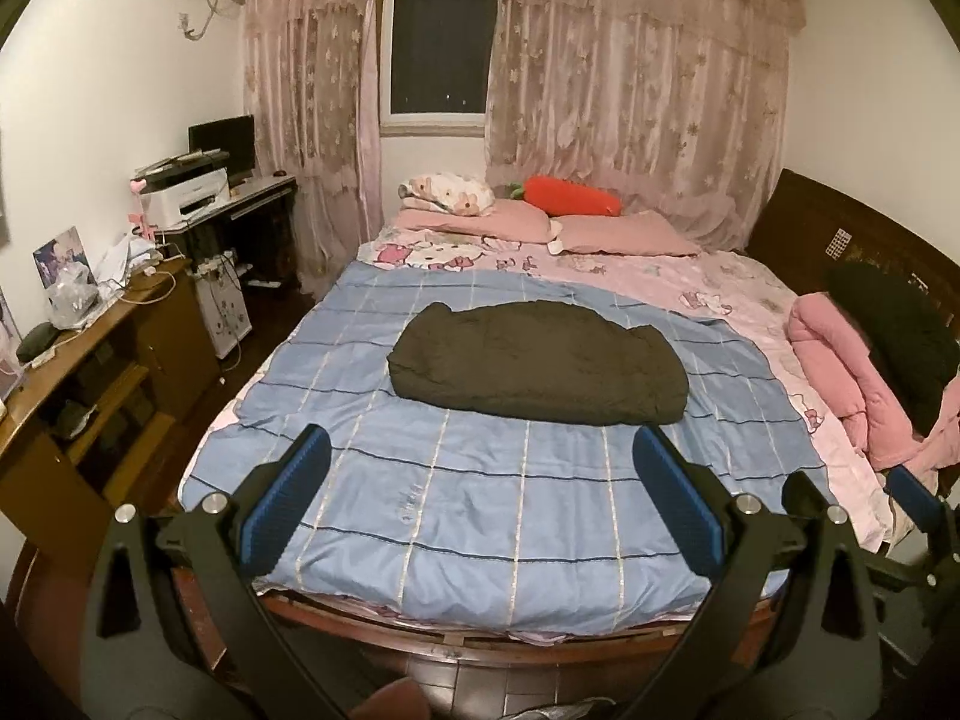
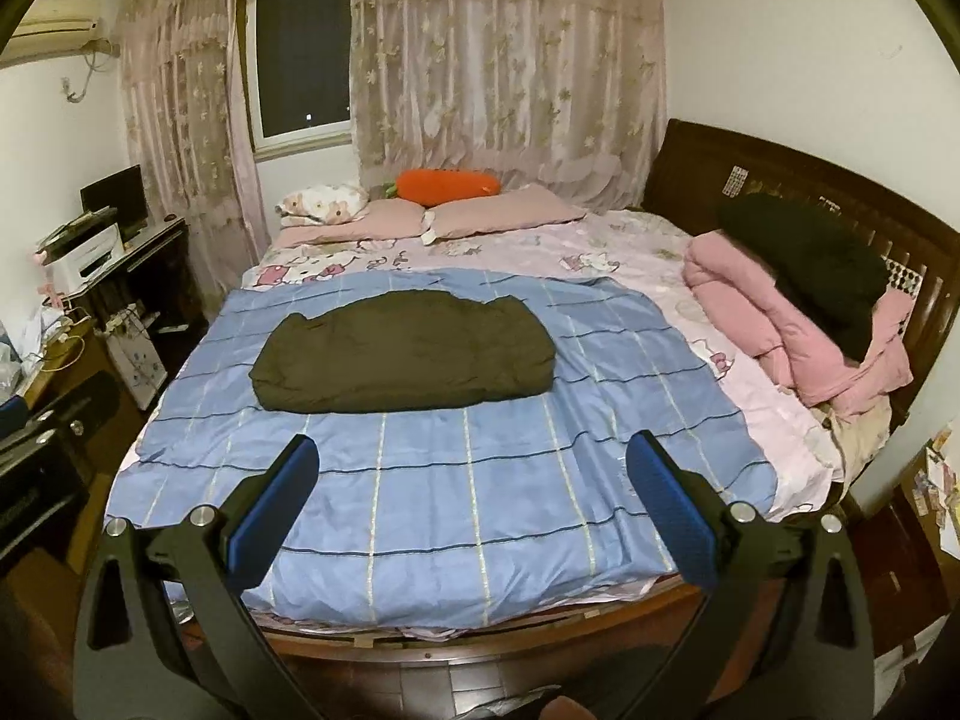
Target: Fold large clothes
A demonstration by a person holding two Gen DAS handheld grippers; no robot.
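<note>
Here the dark green garment [image 1: 534,363] lies folded into a thick bundle in the middle of the blue checked blanket [image 1: 480,516], which is spread over the near half of the bed [image 1: 600,264]. Both claws hang above the foot of the bed, well short of the bundle and touching nothing. The left claw [image 1: 480,498] is spread wide, its blue pads [image 1: 288,498] far apart with only blanket showing between them. The right claw [image 2: 468,498] is spread just as wide and holds nothing either; its pads [image 2: 672,510] frame bare blanket.

Beyond the blanket the pink cartoon sheet [image 2: 540,246] runs up to two pink pillows [image 2: 510,210], with an orange carrot cushion [image 2: 450,186] lying behind them against the lace curtains [image 2: 510,72]. On the right side of the bed, by the dark wooden headboard [image 2: 780,168], a pink quilt [image 2: 780,330] is heaped up with a black cloth [image 2: 816,264] on top of it. Along the left wall stands a tabletop [image 1: 264,186] with a printer [image 1: 186,192] and a monitor [image 1: 222,141].
</note>
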